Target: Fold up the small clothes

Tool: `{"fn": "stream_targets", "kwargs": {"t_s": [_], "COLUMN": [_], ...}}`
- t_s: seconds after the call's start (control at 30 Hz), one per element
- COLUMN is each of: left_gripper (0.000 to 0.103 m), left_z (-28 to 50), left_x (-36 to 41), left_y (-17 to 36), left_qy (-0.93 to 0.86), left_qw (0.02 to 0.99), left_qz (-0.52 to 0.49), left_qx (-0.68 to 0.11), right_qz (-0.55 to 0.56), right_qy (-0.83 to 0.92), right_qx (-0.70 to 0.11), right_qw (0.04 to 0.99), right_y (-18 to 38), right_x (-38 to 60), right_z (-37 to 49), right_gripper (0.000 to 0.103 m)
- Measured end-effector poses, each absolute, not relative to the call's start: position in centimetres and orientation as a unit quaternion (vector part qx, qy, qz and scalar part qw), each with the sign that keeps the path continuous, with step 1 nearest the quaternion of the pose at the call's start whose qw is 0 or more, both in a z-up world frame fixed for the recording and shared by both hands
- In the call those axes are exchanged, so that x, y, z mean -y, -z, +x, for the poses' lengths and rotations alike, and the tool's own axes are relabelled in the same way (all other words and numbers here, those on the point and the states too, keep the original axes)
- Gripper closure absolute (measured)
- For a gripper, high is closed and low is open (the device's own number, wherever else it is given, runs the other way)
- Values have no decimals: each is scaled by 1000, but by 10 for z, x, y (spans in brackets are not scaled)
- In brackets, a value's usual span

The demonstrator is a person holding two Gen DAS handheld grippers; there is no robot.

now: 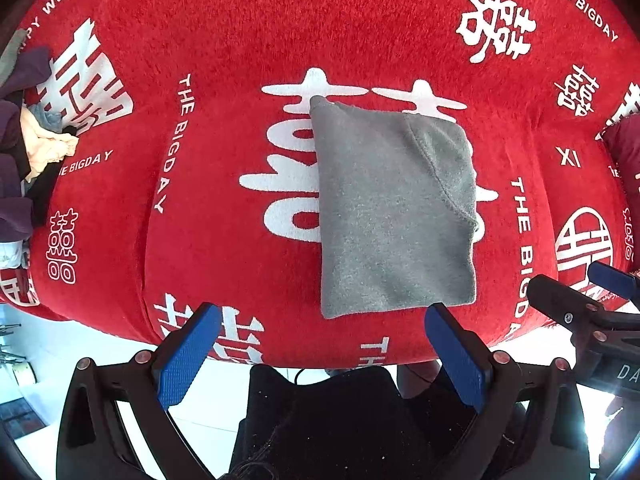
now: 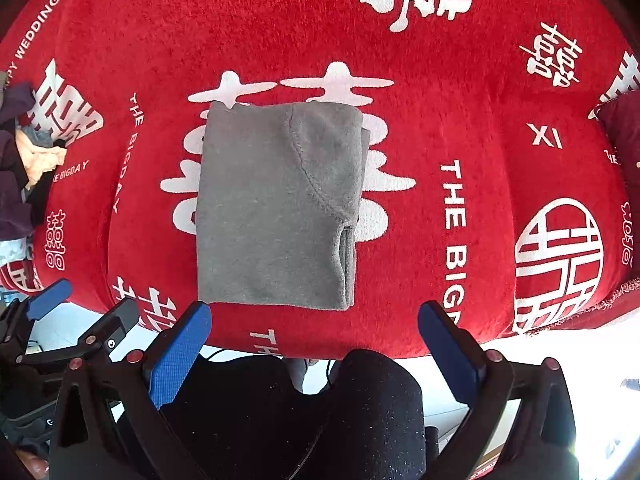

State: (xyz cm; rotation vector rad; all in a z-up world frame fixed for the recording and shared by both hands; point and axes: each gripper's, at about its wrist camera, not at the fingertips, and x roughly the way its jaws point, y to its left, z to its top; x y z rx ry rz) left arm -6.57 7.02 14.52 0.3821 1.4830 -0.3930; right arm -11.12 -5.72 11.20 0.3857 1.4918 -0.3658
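Note:
A small grey fleece garment (image 1: 392, 208) lies folded into a neat rectangle on the red cloth-covered table (image 1: 224, 32); the right wrist view shows the same garment (image 2: 272, 208) with a curved seam across its right half. My left gripper (image 1: 320, 320) hovers open just in front of the garment's near edge, with nothing between its blue pads (image 1: 188, 356). My right gripper (image 2: 314, 316) is likewise open and held off the near edge, blue pads (image 2: 180, 356) bare. Each gripper also shows at the edge of the other's view.
A heap of unfolded clothes (image 1: 28, 148), purple, cream and dark, sits at the table's left edge. A dark red item (image 2: 624, 128) lies at the right edge. The person's dark-clothed legs (image 2: 320, 408) and a pale floor are below the table's near edge.

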Motion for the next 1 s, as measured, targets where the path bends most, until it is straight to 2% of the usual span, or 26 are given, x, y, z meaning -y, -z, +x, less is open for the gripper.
{"fn": "stream_targets", "kwargs": {"t_s": [1.0], "left_gripper": [1], "left_z": [-62], "left_x": [-76], "left_y": [-146], "left_qy": [172], "left_qw": [704], "left_qz": [171], "left_qx": [-668], "right_qz": [167], "right_qy": [173], "right_qx": [-671], "right_qw": [701], "right_y": [-115], "right_x": [53], "right_z": [-106], "right_gripper": [0]}}
